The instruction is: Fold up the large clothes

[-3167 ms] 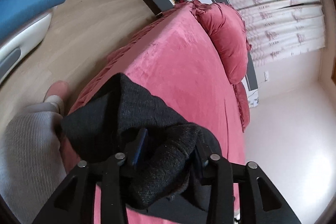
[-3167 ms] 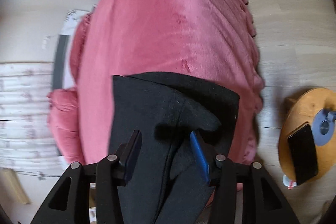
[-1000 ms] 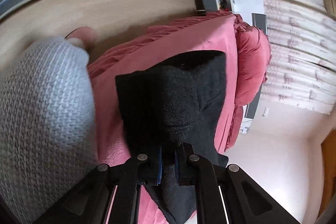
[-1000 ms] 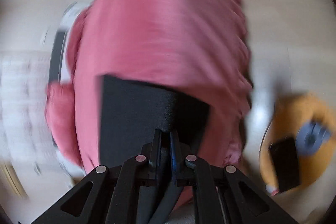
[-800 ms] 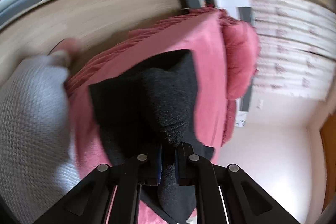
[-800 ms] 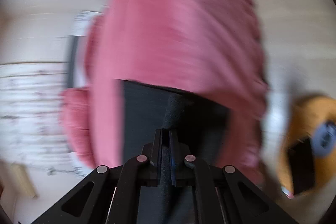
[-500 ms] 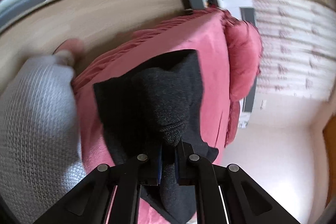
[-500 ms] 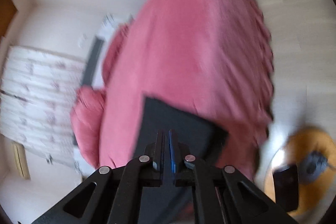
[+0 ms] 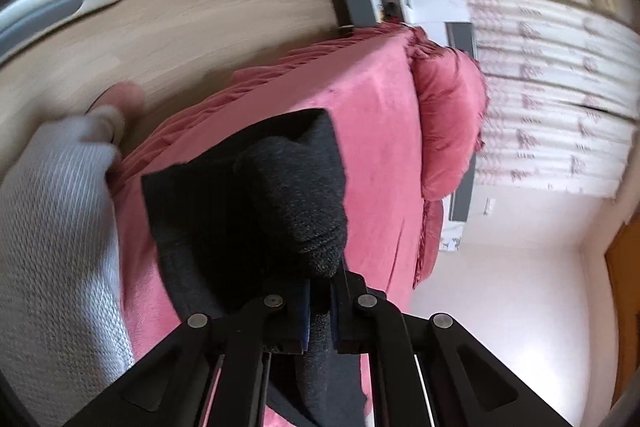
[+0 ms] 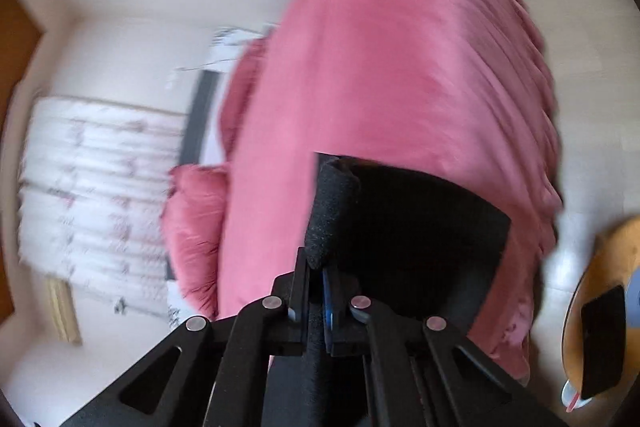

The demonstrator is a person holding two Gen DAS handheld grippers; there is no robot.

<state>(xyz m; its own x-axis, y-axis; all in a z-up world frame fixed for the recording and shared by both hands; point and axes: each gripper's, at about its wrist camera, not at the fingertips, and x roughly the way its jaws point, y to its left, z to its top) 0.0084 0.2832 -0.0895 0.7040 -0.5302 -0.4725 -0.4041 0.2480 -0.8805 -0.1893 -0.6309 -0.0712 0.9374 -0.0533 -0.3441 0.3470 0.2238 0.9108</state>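
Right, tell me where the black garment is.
The black garment lies on the near end of the pink bed cover in both wrist views, its near edges pinched in the shut left gripper and right gripper.

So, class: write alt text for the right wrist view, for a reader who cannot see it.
The right gripper is shut on a fold of a black knitted garment above a bed with a pink cover. A pink pillow lies at its head, and a round wooden table stands at the right edge.
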